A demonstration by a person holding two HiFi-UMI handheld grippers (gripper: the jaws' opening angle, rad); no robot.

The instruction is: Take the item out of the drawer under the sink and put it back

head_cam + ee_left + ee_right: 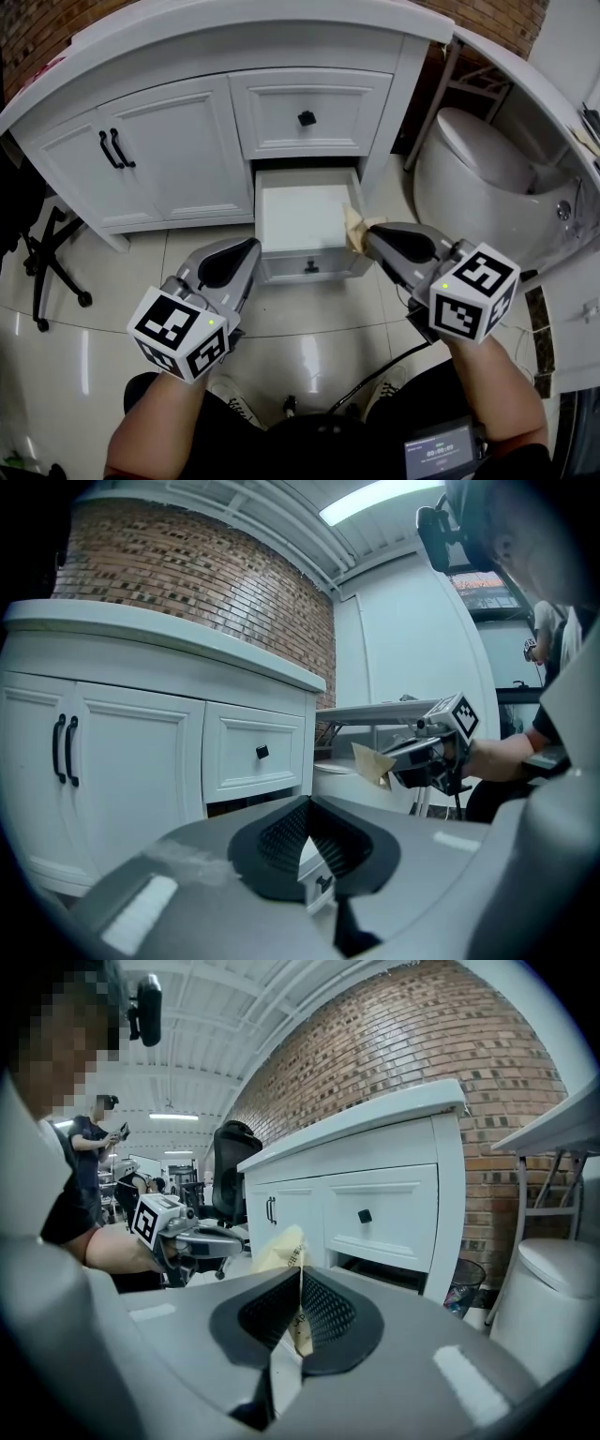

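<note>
While right gripper (371,240) clamps thin beige paper packet (356,223) between jaws over right rim of open white drawer (296,216), left gripper (250,247) closed, empty.

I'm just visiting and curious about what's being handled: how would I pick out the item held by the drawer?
Find the white vanity cabinet and its one open drawer, low down. By that drawer's right wall, the right tongs pinch a small tan packet. It is the only crumpled, yellowish thing among the smooth white panels.
</note>
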